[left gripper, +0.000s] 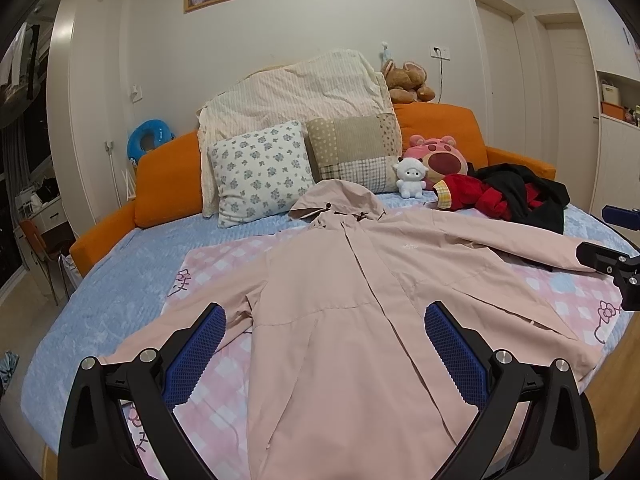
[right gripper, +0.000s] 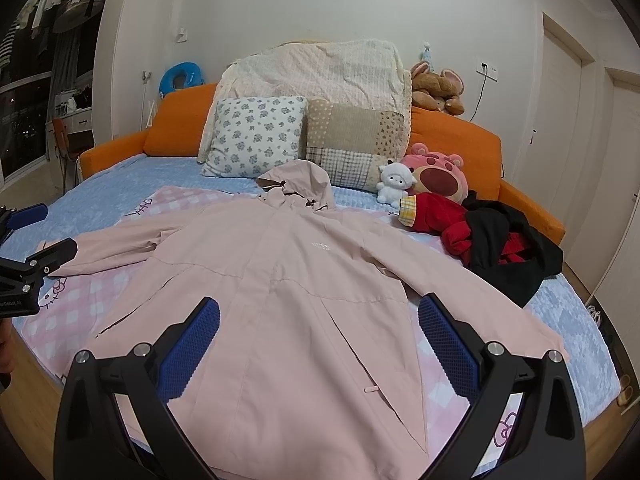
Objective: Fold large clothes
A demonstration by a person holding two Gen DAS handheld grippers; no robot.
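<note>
Bed (left gripper: 120, 264), jacket (left gripper: 340, 320) beyond spread fingers (left gripper: 452, 344)

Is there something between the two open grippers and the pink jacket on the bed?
Nothing visible. The pink jacket lies spread flat, and the left gripper and right gripper hover open directly over its lower part.

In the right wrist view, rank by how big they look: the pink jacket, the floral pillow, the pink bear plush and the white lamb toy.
Largest to smallest as they look:
1. pink jacket; it also lies nearest the camera
2. floral pillow
3. pink bear plush
4. white lamb toy
</note>
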